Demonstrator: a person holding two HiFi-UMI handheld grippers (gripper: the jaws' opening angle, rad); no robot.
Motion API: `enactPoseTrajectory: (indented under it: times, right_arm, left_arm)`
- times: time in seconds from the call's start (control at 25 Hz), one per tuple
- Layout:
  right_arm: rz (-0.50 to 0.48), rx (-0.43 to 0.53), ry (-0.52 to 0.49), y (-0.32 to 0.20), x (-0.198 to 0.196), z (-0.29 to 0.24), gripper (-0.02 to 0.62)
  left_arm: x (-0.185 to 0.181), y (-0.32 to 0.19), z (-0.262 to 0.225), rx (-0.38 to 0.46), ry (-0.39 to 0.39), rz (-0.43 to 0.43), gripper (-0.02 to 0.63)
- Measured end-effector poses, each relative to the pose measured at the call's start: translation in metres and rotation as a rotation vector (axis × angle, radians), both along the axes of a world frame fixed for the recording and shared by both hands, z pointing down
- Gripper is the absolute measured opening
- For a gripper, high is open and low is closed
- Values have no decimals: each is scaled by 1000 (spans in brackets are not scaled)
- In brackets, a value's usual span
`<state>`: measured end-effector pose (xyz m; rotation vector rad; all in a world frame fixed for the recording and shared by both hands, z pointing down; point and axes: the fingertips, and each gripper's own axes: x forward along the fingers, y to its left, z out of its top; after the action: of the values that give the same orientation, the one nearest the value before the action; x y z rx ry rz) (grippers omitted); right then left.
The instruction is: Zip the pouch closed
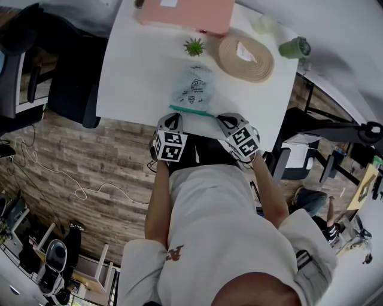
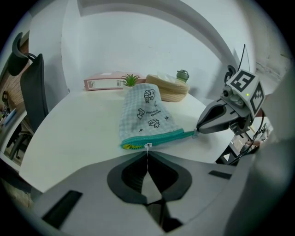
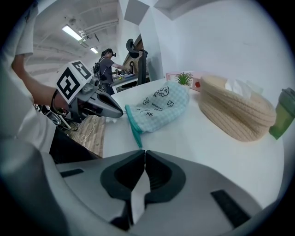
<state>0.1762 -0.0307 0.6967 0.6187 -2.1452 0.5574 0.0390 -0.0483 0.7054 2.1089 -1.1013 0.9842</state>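
A pale blue checked pouch point(image 1: 192, 88) with cartoon prints lies on the white table point(image 1: 137, 77), its teal zipper edge point(image 2: 156, 138) toward me. In the left gripper view my left gripper point(image 2: 147, 152) is shut on the small white zipper pull point(image 2: 148, 146) near the pouch's left end, where a bit of yellow lining point(image 2: 131, 146) shows. My right gripper point(image 3: 144, 152) is shut on the teal tail of the zipper point(image 3: 134, 131) at the other end. In the head view both grippers, left point(image 1: 174, 115) and right point(image 1: 220, 118), sit at the table's near edge.
Behind the pouch stand a small potted plant point(image 1: 194, 46), a pink box point(image 1: 185, 15), a woven basket with tissue point(image 1: 245, 58) and a green cup point(image 1: 294, 48). A black chair point(image 1: 72, 89) is left of the table. A person stands far off in the right gripper view.
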Motion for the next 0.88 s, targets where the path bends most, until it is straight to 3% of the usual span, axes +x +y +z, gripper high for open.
enactPoseTrajectory:
  times: [0.36, 0.88]
  right_arm:
    - [12, 5, 17, -5, 3, -1, 6]
    - [54, 45, -1, -14, 0, 5, 11]
  left_arm:
    - [-23, -12, -1, 9, -14, -20, -3]
    - [-24, -13, 5, 16, -13, 41, 0]
